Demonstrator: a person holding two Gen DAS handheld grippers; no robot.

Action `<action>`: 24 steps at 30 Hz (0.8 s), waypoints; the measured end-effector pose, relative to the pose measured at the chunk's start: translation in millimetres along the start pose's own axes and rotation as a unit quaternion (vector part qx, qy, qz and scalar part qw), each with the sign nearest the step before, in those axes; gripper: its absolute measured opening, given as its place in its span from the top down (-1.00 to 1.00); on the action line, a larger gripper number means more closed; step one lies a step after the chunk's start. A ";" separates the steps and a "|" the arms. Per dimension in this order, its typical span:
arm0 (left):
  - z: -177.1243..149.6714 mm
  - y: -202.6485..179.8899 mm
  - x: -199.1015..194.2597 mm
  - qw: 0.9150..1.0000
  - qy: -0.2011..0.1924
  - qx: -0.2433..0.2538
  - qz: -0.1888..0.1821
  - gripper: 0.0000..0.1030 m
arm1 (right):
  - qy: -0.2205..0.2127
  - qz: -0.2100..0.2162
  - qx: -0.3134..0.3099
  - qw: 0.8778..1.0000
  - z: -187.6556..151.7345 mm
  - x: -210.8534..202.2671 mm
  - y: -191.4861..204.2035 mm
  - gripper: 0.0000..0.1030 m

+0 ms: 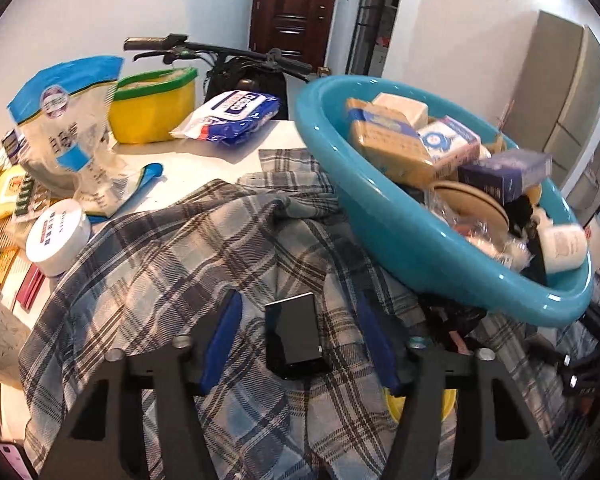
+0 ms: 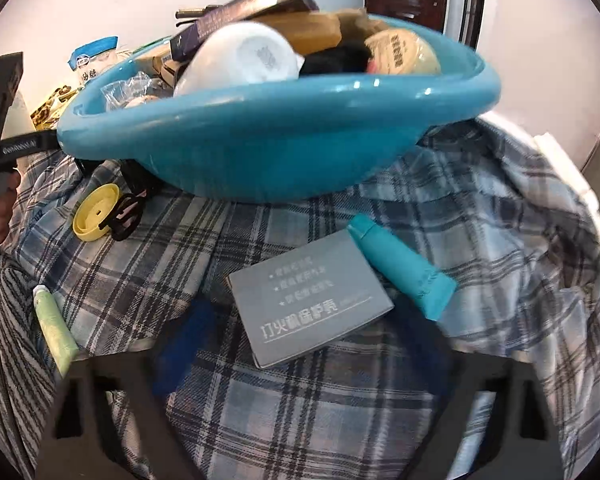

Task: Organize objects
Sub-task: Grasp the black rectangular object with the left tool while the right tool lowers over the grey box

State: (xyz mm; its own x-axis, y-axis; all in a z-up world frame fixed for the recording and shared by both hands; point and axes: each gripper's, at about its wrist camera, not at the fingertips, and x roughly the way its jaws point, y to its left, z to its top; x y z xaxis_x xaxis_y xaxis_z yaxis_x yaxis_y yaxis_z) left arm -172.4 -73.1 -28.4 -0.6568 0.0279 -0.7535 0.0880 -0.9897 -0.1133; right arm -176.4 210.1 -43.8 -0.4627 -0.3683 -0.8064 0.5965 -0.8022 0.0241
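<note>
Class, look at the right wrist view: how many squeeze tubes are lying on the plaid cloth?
2. A teal tube lies beside the grey box, touching its right edge. A pale green tube lies at the far left. Others may be hidden under the blue basin.

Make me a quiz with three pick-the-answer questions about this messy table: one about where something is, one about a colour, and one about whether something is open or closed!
1. What does the grey box lie on?
A. the checked shirt
B. the basin
C. the floor

2. What colour is the basin?
A. red
B. blue
C. white

3. How is the left gripper around the black lighter?
A. clamped on it
B. open, pads clear of it
C. far above it

Answers:
1 A, the checked cloth shows on every side of the box.
2 B, its wall and rim are blue.
3 B, a gap shows on each side of the lighter.
</note>
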 end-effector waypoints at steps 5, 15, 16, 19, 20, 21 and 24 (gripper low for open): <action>-4.0 -1.7 8.8 1.000 0.019 0.009 0.008 0.34 | -0.003 0.004 0.002 1.000 -0.5 -0.6 -2.2 -0.45; -9.8 -6.6 26.7 0.998 0.056 0.024 0.016 0.32 | -0.003 0.002 0.004 1.000 -0.5 -2.0 -7.6 -0.49; -10.0 -6.5 26.0 0.998 0.053 0.024 0.015 0.33 | -0.002 0.001 0.004 1.000 -0.3 -1.6 -8.2 -0.50; -10.1 -6.5 24.1 0.999 0.049 0.020 0.012 0.35 | 0.002 0.001 0.001 1.000 -1.1 -0.2 -9.3 -0.64; -9.8 -6.6 22.2 0.999 0.045 0.019 0.010 0.35 | 0.005 0.004 -0.001 1.000 -1.0 0.7 -8.0 -0.75; -8.9 -7.0 20.1 0.999 0.039 0.019 0.009 0.35 | 0.008 0.006 -0.005 1.000 -1.0 2.0 -6.4 -0.86; -6.4 -6.3 11.7 1.000 0.022 0.015 0.005 0.35 | 0.018 -0.001 -0.019 1.000 -0.6 5.6 -0.6 -1.00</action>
State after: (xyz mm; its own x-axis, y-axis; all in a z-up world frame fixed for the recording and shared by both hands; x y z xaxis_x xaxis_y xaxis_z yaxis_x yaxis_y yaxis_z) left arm -175.8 -65.7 -40.7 -0.6216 0.0231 -0.7830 0.0715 -0.9937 -0.0861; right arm -178.9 208.8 -48.7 -0.4406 -0.3501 -0.8266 0.6205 -0.7842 0.0014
